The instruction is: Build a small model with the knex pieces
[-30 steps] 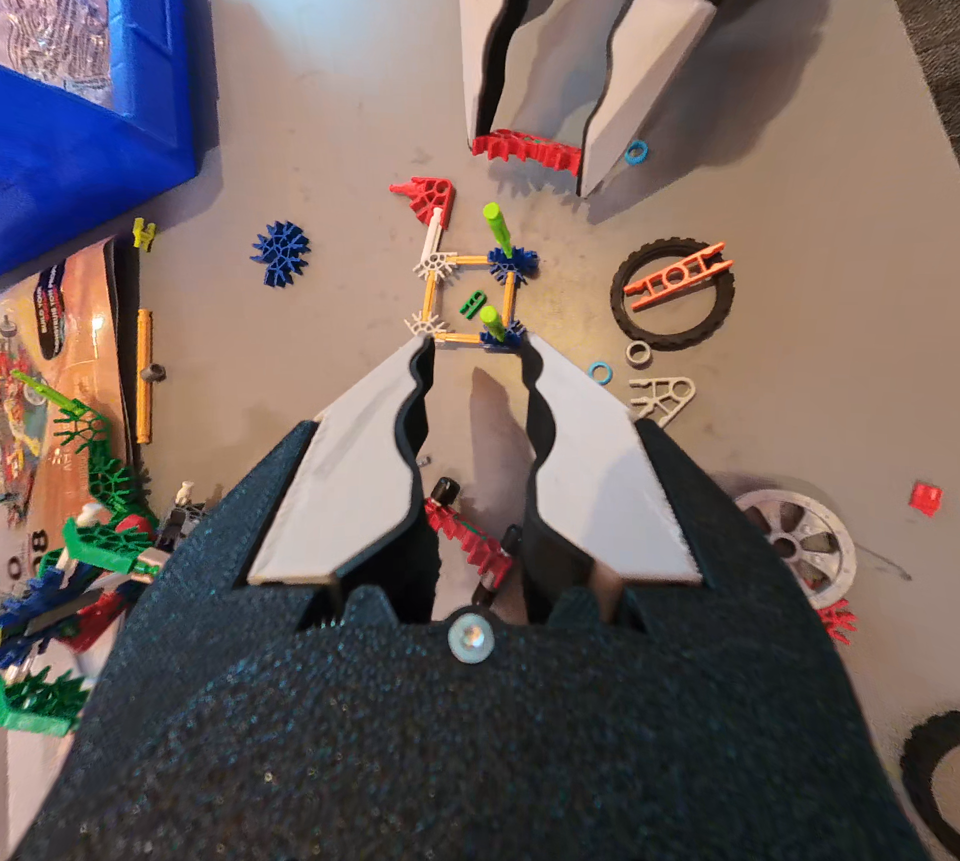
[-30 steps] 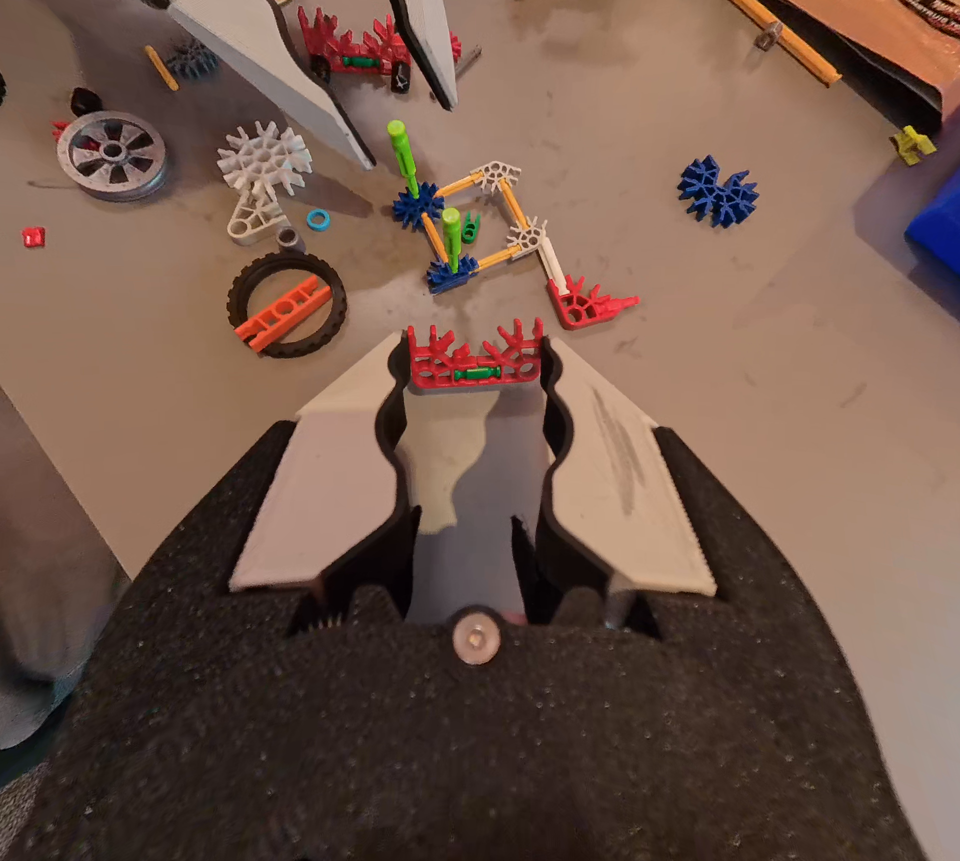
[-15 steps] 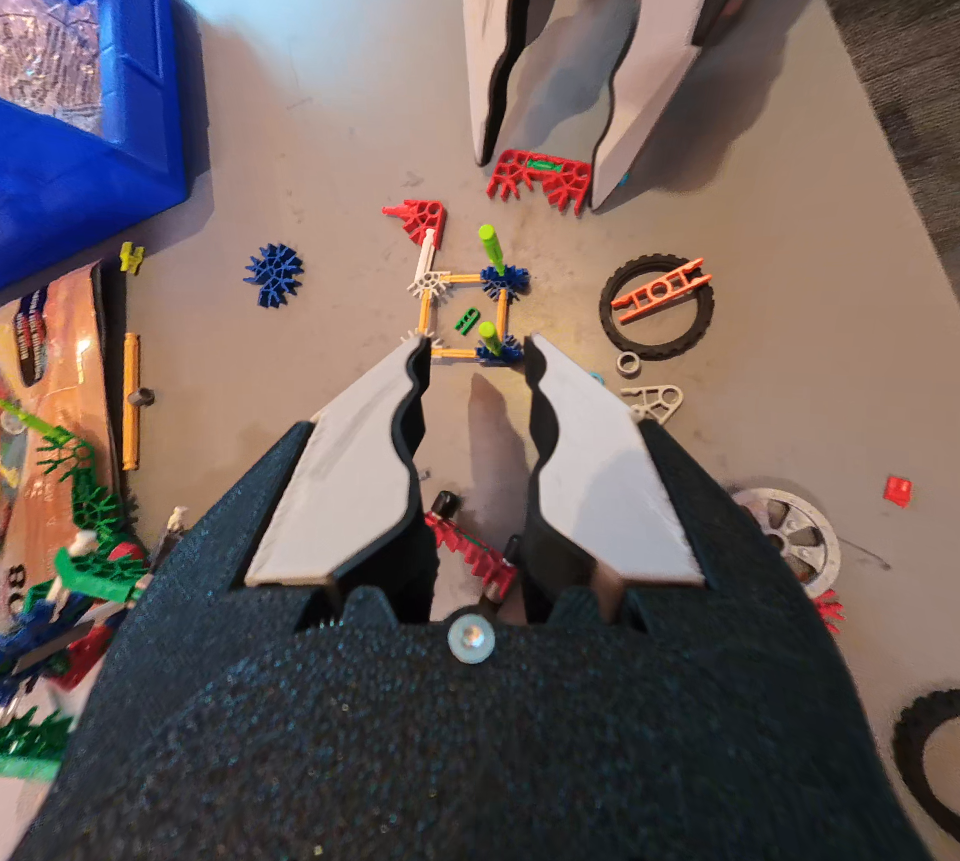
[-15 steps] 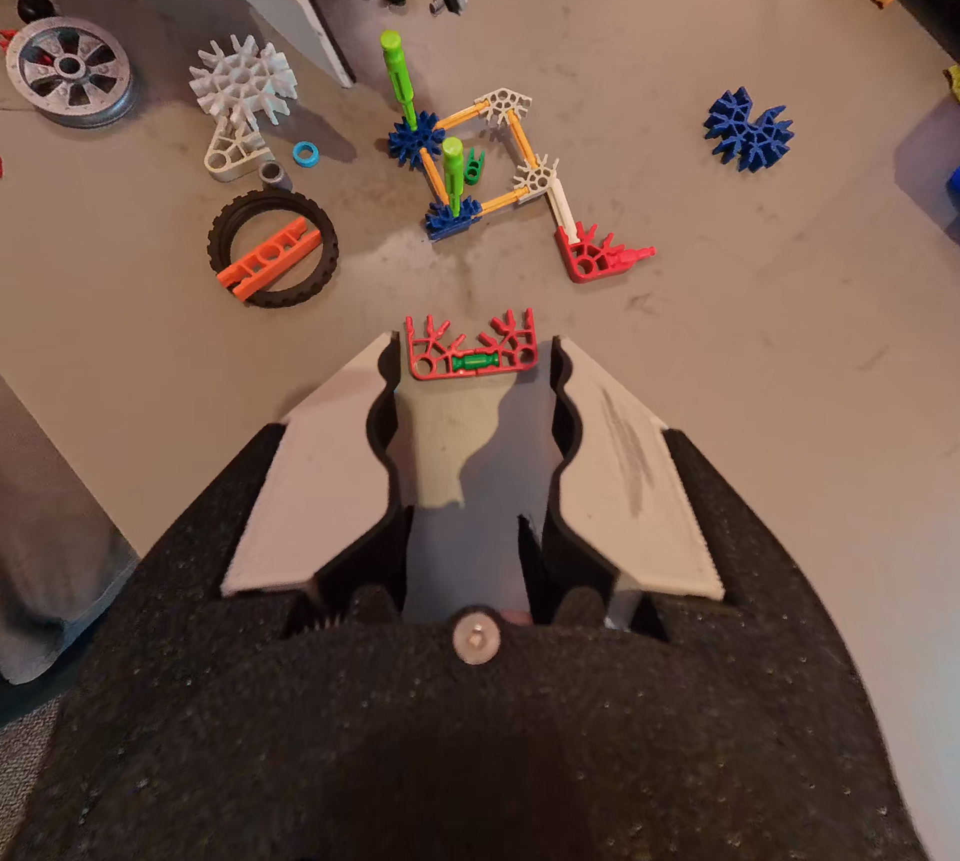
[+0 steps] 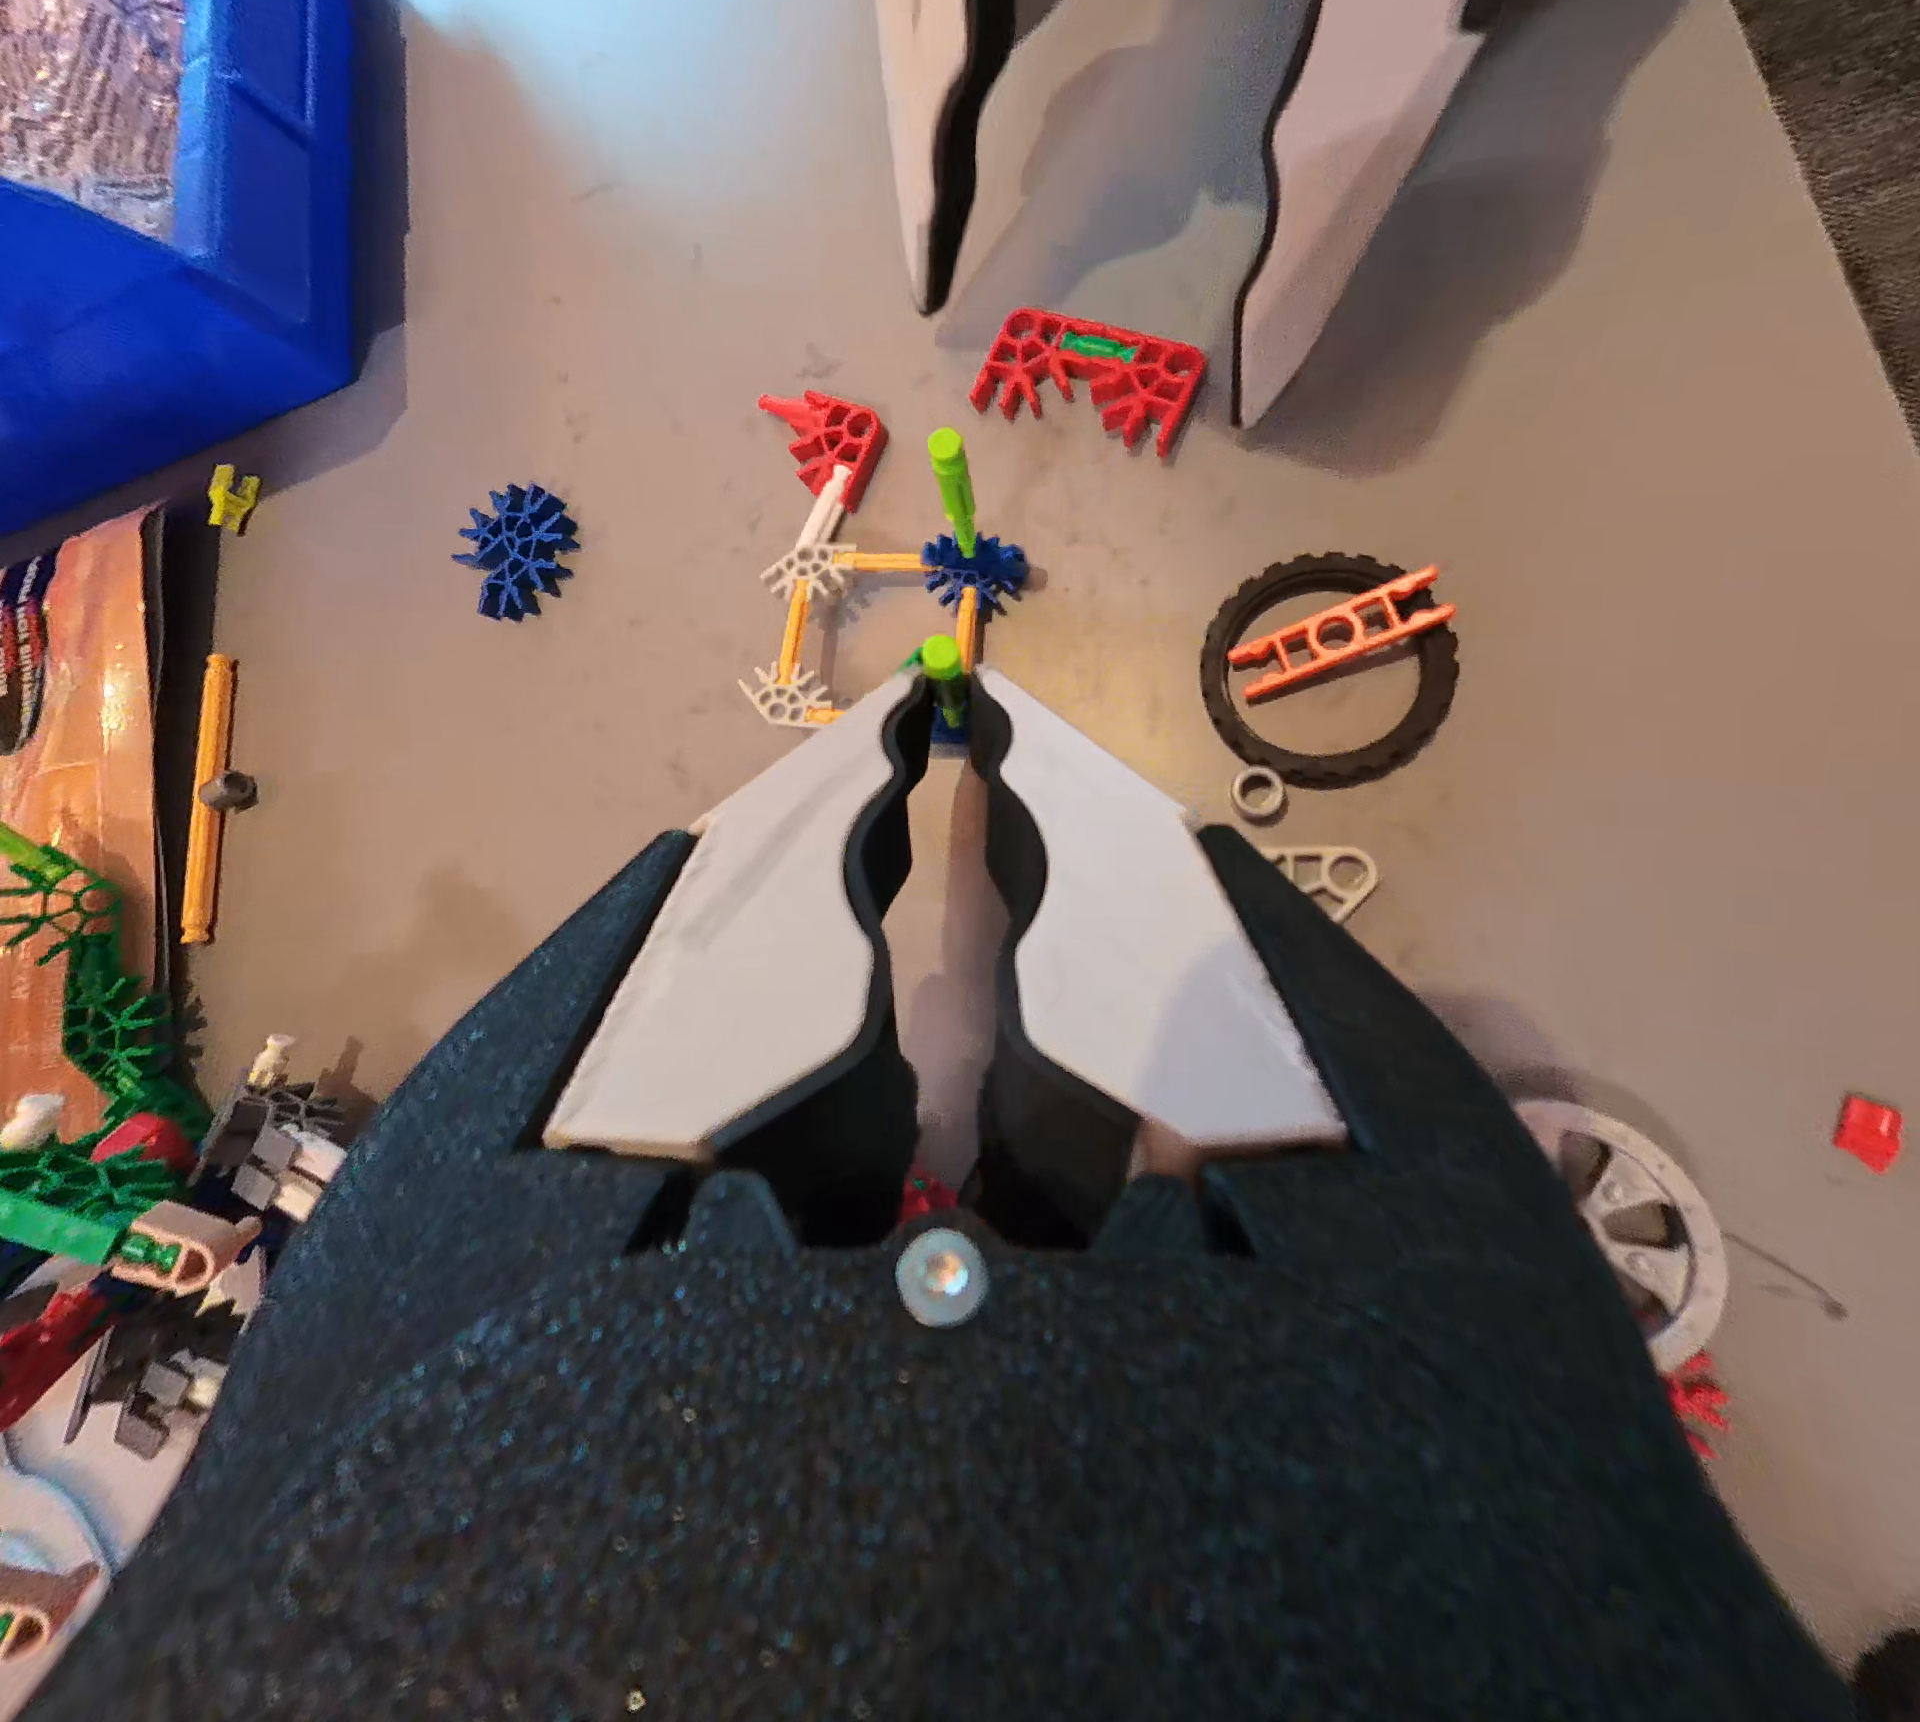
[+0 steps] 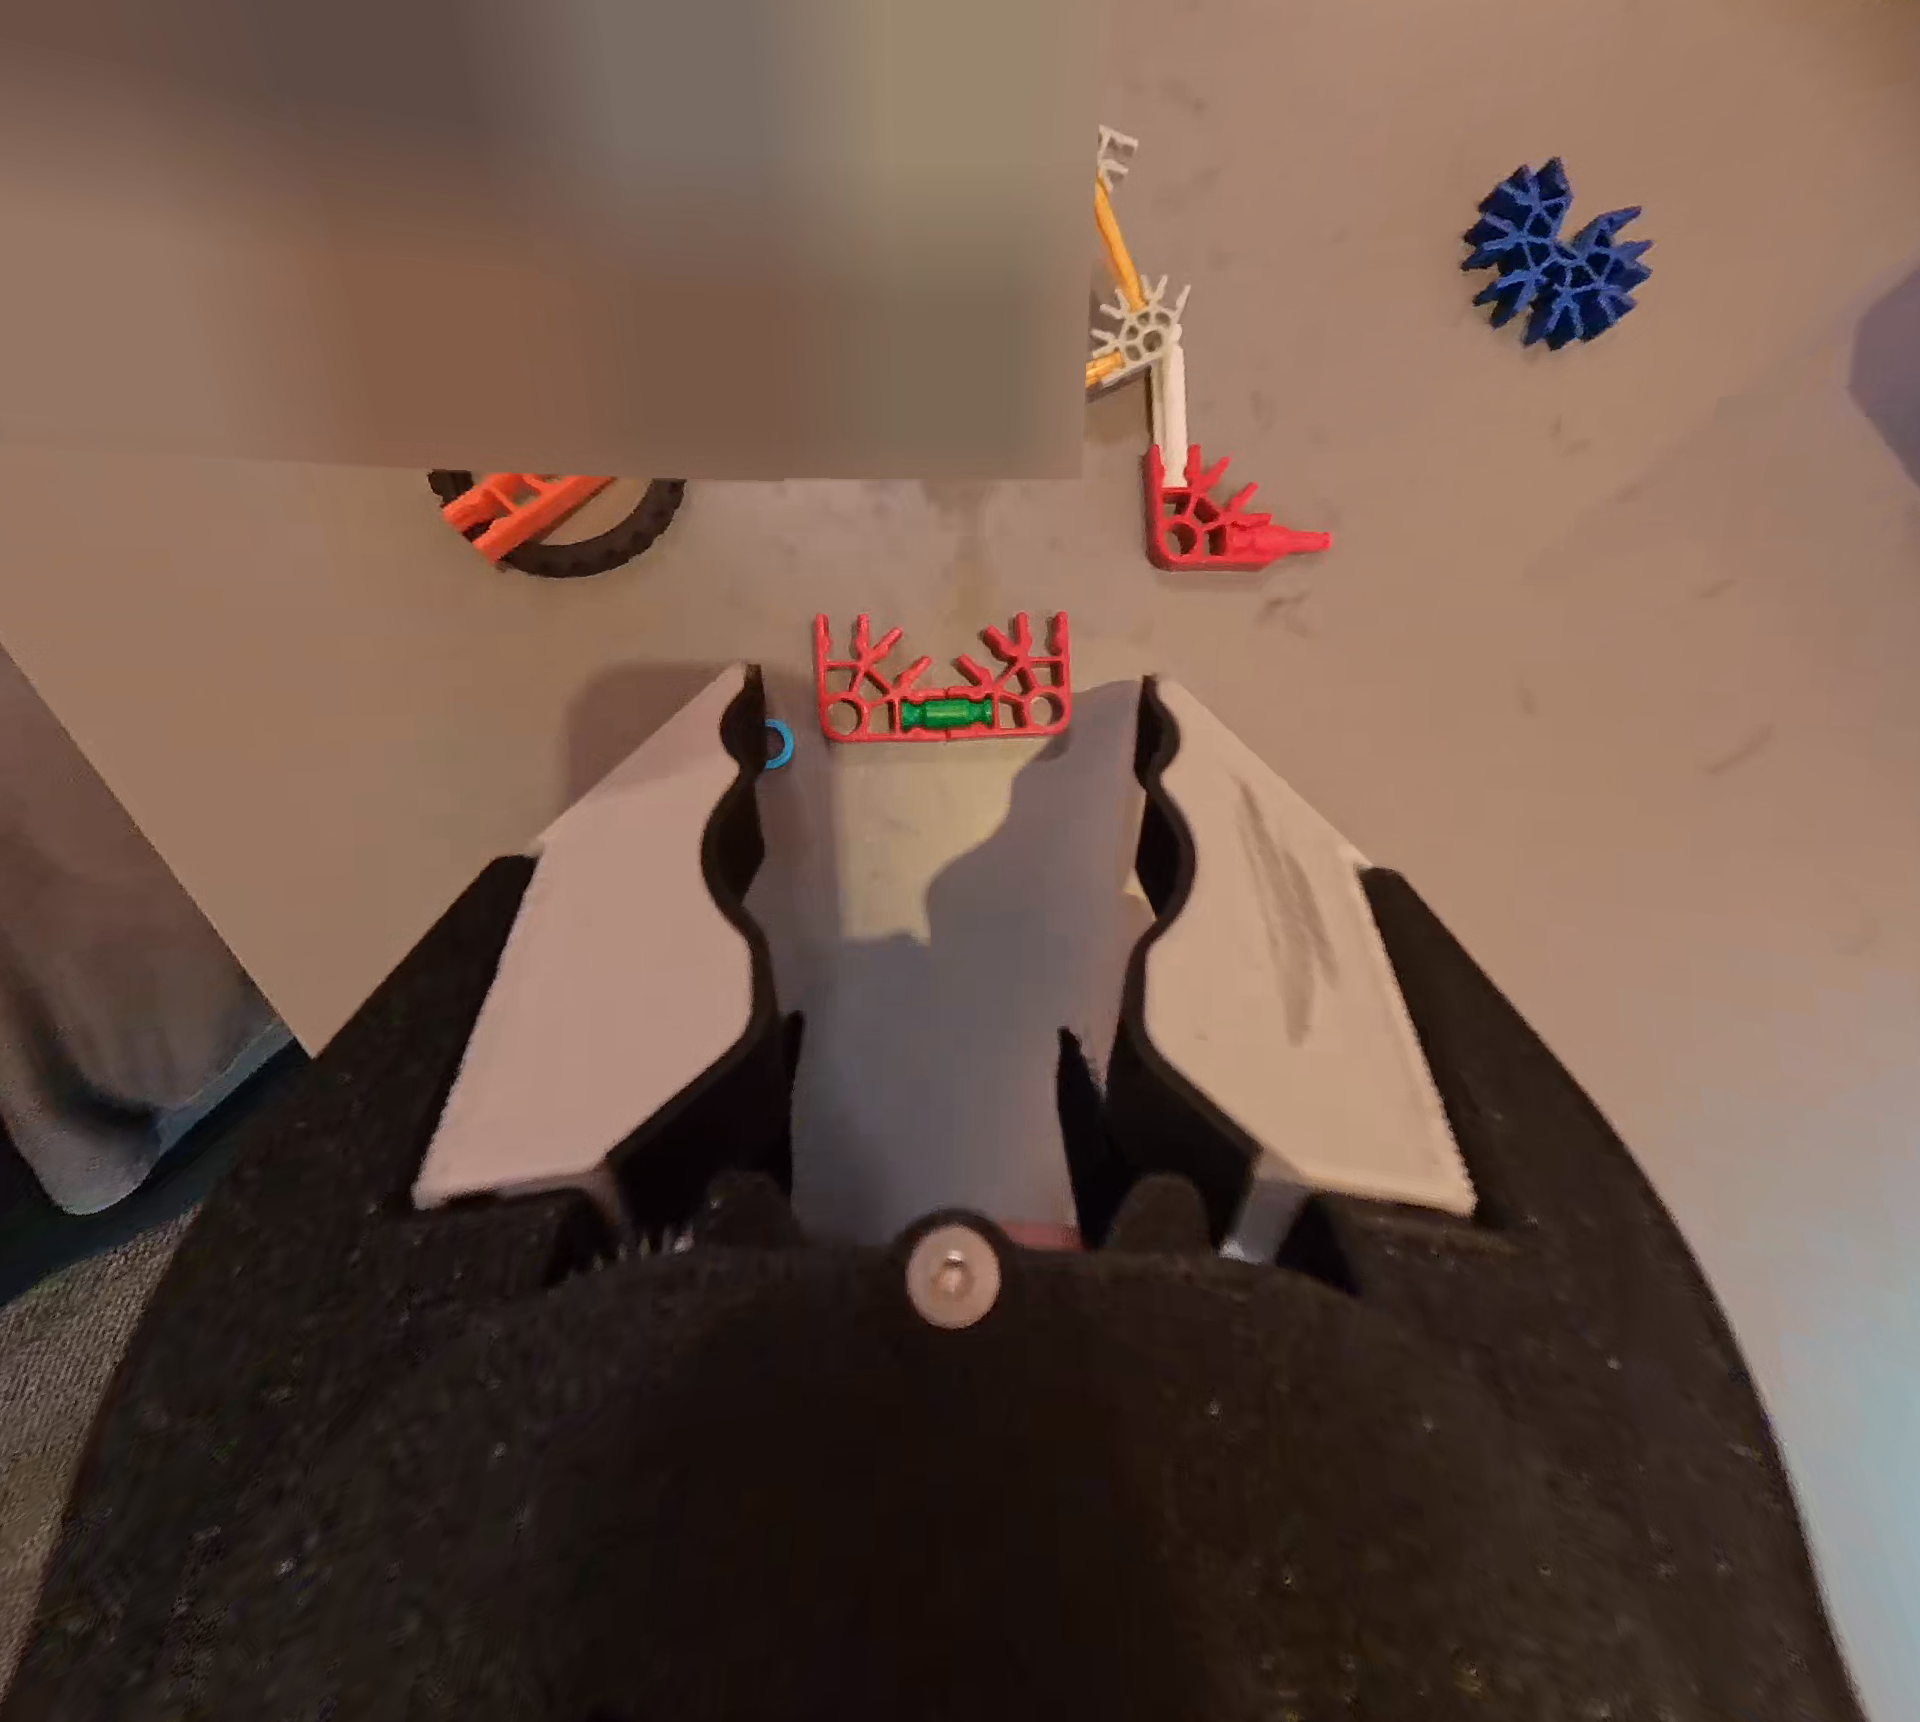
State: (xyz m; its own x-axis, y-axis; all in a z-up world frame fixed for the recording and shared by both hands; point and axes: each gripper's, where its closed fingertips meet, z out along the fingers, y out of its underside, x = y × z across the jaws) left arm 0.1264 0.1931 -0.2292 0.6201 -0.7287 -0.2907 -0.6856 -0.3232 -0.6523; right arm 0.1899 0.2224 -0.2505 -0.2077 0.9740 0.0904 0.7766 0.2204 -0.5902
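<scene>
In the left wrist view my left gripper point(image 5: 945, 698) is shut on the near upright green rod point(image 5: 942, 659), which stands in a blue connector at the near right corner of a small square frame of yellow rods point(image 5: 798, 625) and white connectors. A second green rod point(image 5: 954, 488) stands at the far right corner. My right gripper point(image 6: 948, 706) is open. A red double connector with a short green rod point(image 6: 862, 685) lies flat on the table just ahead of its fingertips, untouched. In the left wrist view that red piece point(image 5: 1143, 384) lies between the right gripper's spread fingers point(image 5: 920, 218).
A black tyre with an orange piece point(image 5: 1330, 670), a grey ring point(image 5: 1257, 791) and a silver wheel point(image 5: 1652, 1225) lie to the right. A loose blue connector point(image 5: 514, 550), a blue bin point(image 5: 156, 166), a booklet point(image 5: 73, 737) and a long yellow rod point(image 5: 208, 799) lie left. A blue ring point(image 6: 779, 742) sits by the right gripper's left fingertip. Tip to tip, the grippers are about 8 cm apart. The silver wheel point(image 5: 1652, 1225) is about equally far from each gripper, around 15 cm.
My left gripper moved forward and its jaws closed on the near green rod. My right gripper opened wider and let go of the red piece, which now lies flat on the table.
</scene>
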